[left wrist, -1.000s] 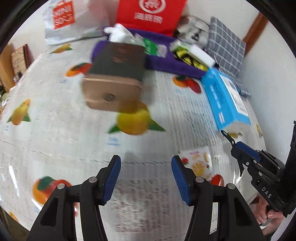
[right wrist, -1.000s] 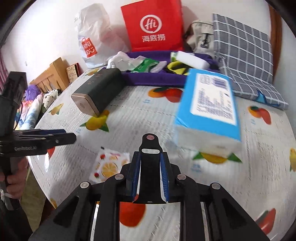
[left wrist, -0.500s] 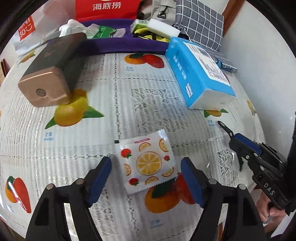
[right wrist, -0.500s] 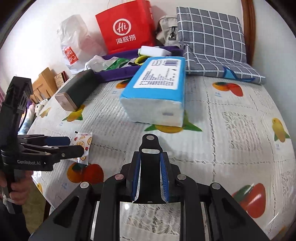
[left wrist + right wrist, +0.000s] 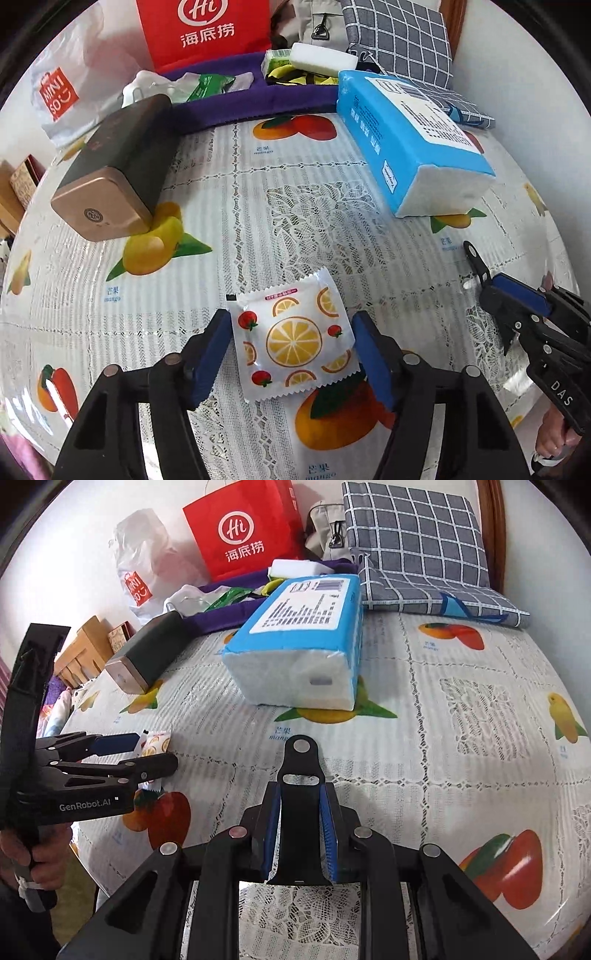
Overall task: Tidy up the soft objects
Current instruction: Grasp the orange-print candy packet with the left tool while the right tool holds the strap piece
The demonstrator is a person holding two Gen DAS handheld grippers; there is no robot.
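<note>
A small white sachet printed with orange slices lies flat on the fruit-print tablecloth. My left gripper points down over it with a blue pad on each side; the jaws are closing and the pads stand at the sachet's edges without clearly pressing. The right wrist view shows that same left gripper astride the sachet at the table's left edge. My right gripper is shut on a black plastic clip and hovers over the table, right of the sachet.
A blue tissue pack lies beyond the sachet to the right, a dark box with a gold end to the left. At the back are a purple tray of small packets, a red bag and a checked cushion.
My left gripper swung from the dark box to the sachet, widened its jaws, then narrowed them around it. The right gripper shifted toward the tissue pack, still shut on the clip.
</note>
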